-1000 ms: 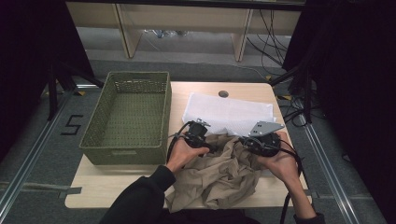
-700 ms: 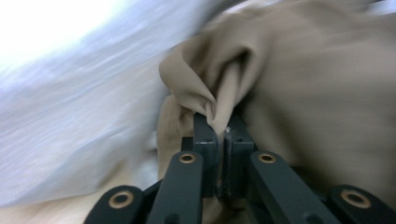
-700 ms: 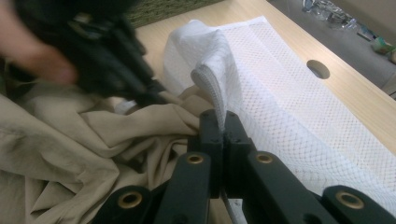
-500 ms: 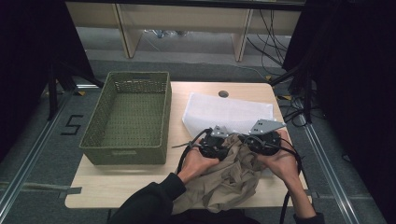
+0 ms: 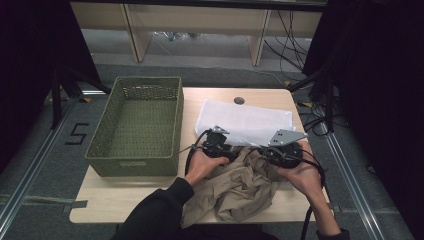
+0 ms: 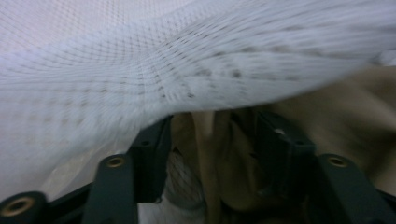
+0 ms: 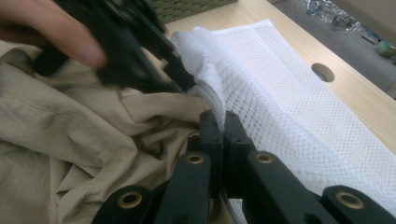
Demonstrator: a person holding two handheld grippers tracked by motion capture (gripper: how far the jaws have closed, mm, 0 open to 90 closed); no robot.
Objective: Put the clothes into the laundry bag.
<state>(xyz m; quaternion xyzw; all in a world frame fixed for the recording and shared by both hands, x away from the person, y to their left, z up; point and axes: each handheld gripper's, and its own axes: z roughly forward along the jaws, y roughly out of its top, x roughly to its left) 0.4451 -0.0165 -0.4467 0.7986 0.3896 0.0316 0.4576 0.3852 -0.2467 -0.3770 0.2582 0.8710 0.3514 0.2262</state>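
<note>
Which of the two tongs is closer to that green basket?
Left. The left tongs sit just beside the green basket, over the beige garment; the right tongs are farther off.

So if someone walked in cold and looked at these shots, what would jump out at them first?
Probably the crumpled tan garment bunched at the table's near edge, with a hand-held gripper at each side of its far end: the left gripper, its jaws just reopened with tan cloth between them, and the right gripper, shut on the edge of the white mesh bag lying just beyond. Next, the big empty green basket at the table's left.
</note>
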